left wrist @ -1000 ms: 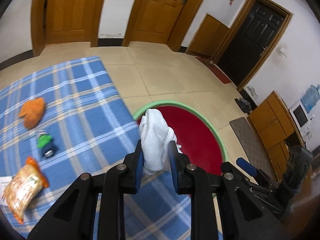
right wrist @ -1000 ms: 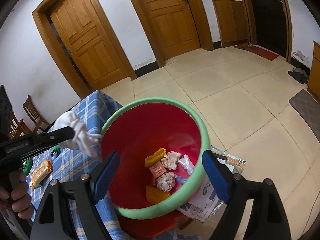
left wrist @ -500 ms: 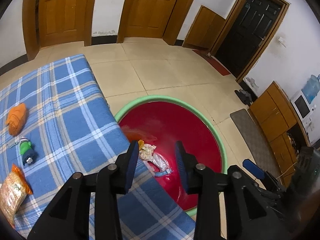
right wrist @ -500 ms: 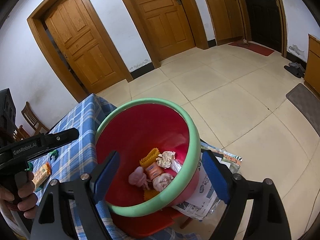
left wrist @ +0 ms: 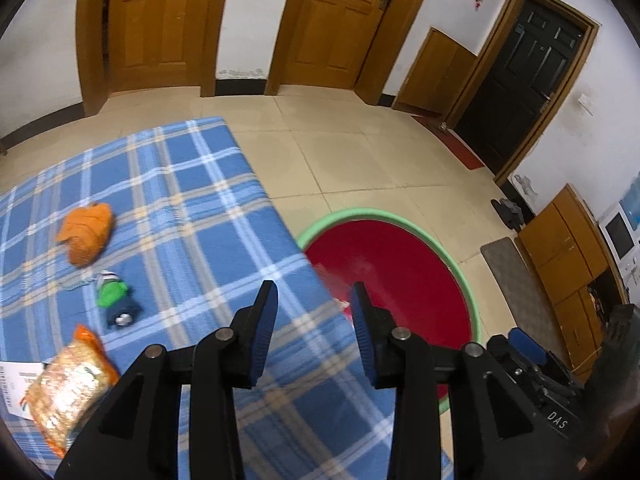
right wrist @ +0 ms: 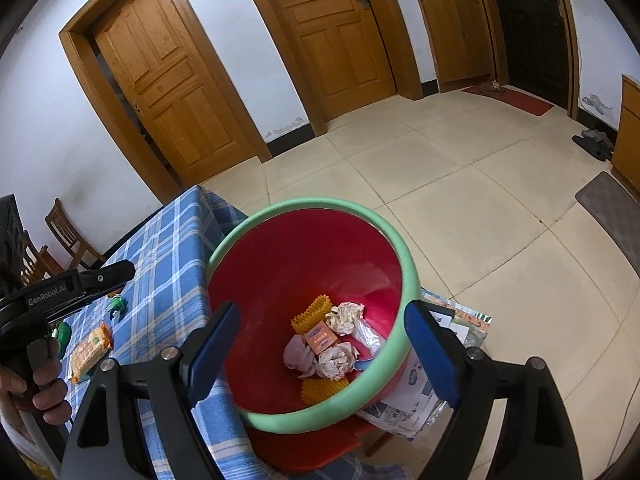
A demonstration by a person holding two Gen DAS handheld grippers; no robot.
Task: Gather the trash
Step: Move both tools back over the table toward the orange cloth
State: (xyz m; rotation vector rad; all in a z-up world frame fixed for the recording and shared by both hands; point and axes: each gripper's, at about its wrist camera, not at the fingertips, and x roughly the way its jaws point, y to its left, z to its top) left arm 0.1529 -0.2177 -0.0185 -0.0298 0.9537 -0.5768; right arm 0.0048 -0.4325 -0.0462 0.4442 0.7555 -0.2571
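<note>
Hovering over the blue plaid surface (left wrist: 192,216) with the left gripper (left wrist: 314,312), fingers wide and empty. Waiting beside the surface's edge: the red bin (right wrist: 308,264), already containing crumpled paper (right wrist: 346,316) and wrappers. Straddling the bin's rim with the right gripper (right wrist: 320,344), fingers spread wide, not clearly touching it. Lying on the surface, well apart from the bin: an orange cloth (left wrist: 86,232), a green toy (left wrist: 114,298), a snack packet (left wrist: 66,386). Probably best reaching next for the nearest piece, approaching low, closing around its middle, lifting clear before swinging over the rim.
</note>
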